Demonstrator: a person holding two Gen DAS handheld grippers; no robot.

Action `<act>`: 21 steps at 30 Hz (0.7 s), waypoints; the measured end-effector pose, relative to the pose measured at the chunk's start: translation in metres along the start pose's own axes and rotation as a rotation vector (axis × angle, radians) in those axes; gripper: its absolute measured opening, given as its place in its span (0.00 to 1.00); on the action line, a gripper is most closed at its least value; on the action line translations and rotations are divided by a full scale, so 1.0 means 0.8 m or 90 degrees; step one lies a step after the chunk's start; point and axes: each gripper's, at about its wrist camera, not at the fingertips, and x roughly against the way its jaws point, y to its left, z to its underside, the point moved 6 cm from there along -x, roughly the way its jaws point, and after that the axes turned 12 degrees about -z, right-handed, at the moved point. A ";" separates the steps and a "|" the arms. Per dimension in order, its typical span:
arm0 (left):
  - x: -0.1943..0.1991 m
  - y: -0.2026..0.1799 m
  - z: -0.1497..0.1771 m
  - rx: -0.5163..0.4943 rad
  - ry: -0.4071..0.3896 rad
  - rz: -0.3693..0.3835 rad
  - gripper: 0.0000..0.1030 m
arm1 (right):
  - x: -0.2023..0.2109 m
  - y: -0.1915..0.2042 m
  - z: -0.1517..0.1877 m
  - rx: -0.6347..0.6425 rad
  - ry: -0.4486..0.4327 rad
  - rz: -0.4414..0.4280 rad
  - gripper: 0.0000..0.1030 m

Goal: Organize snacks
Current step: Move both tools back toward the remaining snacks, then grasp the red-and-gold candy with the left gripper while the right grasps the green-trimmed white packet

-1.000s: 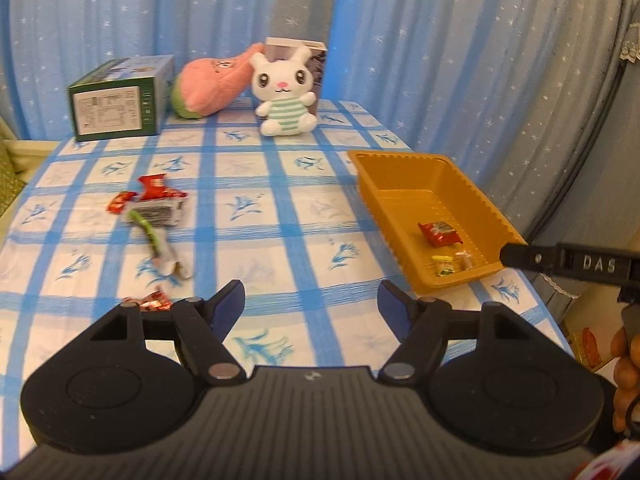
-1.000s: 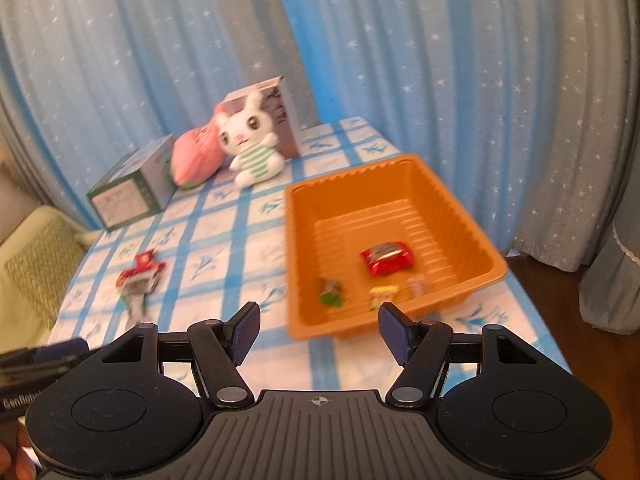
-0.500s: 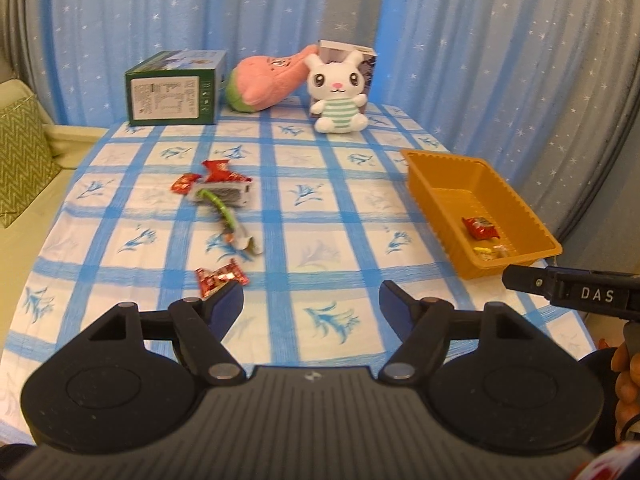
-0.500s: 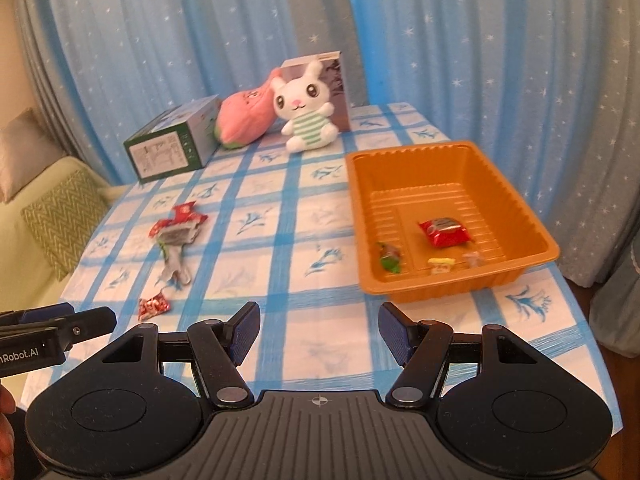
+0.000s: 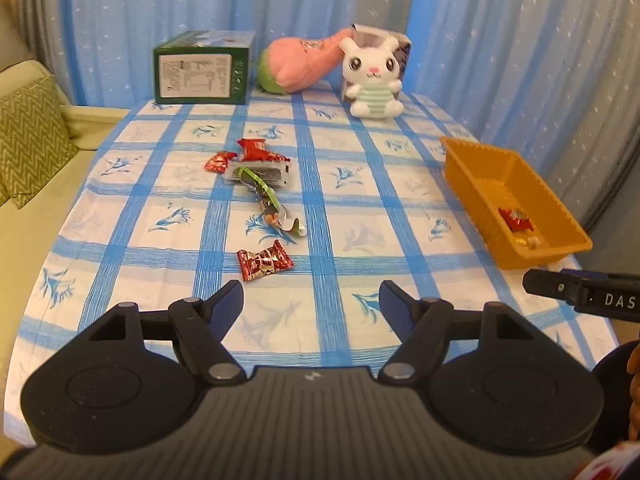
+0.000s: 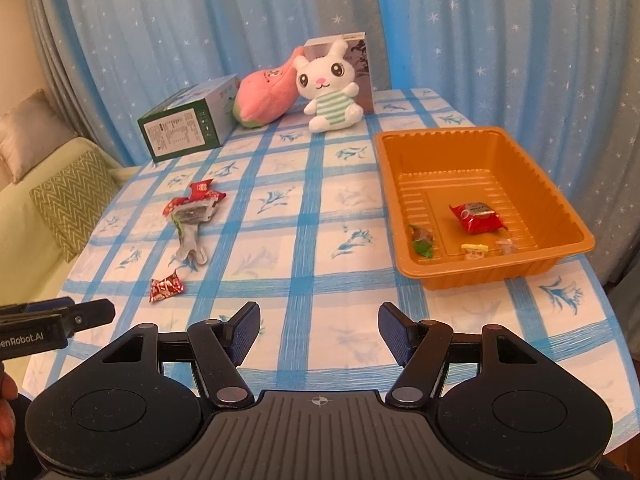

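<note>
A: How do the tools stand?

B: The left gripper (image 5: 311,300) has its jaws parted about halfway with nothing between the blue ribbed pads; only tablecloth shows in the gap. The right gripper (image 6: 319,328) is the same: parted, empty, touching nothing.

A: Where are the snacks?

B: From the left wrist view, a red foil twist-wrapped candy (image 5: 263,265) lies at about 11 o'clock, just beyond the left pad and apart from it. Farther along the same line is a loose pile of wrappers (image 5: 256,168): crinkled red packets, a flat clear sachet and a long green-striped one. The orange tray (image 6: 484,204) sits at 1 o'clock of the right gripper, near the table's right edge.

A: What is in the tray?

B: Thin moulded plastic with a ribbed floor and fluted walls. It holds a red pouch (image 6: 477,217), a small green-wrapped sweet (image 6: 422,241), a yellow one (image 6: 474,251) and a clear one, all toward its near wall.

A: Room to move?

B: The checked tablecloth (image 5: 332,208) is bare between pile and tray. A green box (image 5: 202,69), a pink plush (image 5: 300,62) and a white rabbit plush (image 5: 373,78) line the far edge at 12 o'clock, before a curtain.
</note>
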 end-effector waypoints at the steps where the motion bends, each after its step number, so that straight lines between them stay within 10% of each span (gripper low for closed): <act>1: -0.004 0.002 -0.002 -0.003 0.001 0.004 0.68 | -0.003 0.000 0.001 0.000 0.002 -0.001 0.64; 21: -0.136 0.005 -0.015 -0.297 0.033 0.063 0.48 | -0.105 0.018 -0.011 0.015 0.055 -0.025 0.64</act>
